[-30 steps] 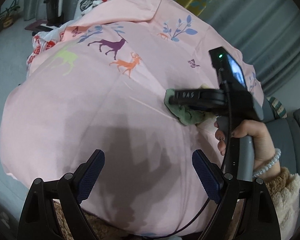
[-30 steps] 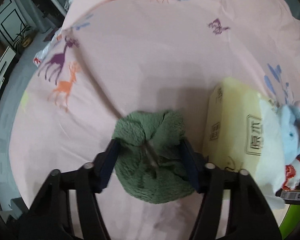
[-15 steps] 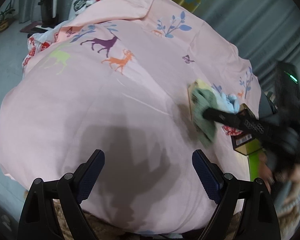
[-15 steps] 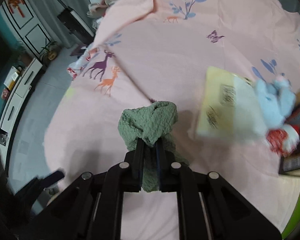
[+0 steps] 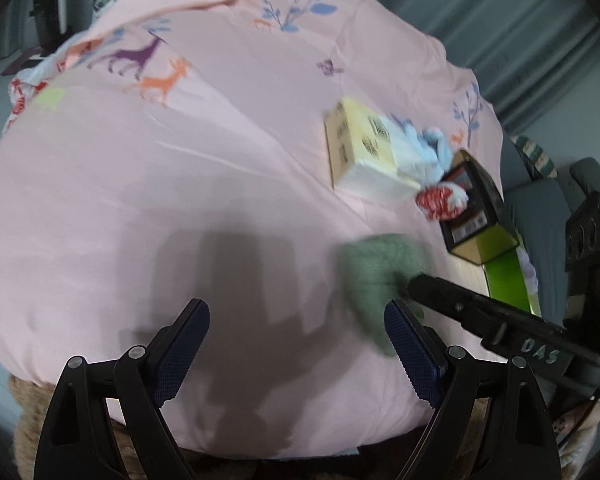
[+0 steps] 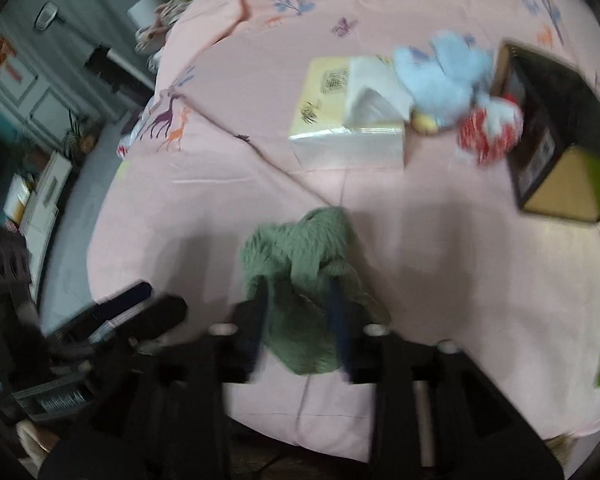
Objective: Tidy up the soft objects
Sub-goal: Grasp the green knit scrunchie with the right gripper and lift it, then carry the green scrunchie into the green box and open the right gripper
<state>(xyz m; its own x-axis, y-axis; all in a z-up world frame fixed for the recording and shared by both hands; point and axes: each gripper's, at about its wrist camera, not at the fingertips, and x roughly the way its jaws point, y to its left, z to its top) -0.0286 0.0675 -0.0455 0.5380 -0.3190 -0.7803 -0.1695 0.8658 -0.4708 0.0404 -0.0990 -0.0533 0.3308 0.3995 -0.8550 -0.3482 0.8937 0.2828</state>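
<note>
right gripper (image 6: 298, 312): jaws opening, with the green fleece cloth (image 6: 306, 280) between them at lower centre of its own view; the blur hides whether the pads press on it or have let go. the cloth lies bunched on the pink bedsheet (image 6: 440, 280), below the tissue pack (image 6: 348, 120), the blue plush toy (image 6: 444, 80) and the dark box (image 6: 552, 136) in the upper right of the frame.

judgement: to release well, spread fully before lifting, so the fleece does not snag on a pad and trail upward.

left gripper (image 5: 296, 348): fingers spread wide, nothing between them, at the bottom edge of its view.

view differences: the left view shows the right tool's side profile, its tip at the cloth's right edge; the right view alone shows the cloth sitting between the fingers.
</note>
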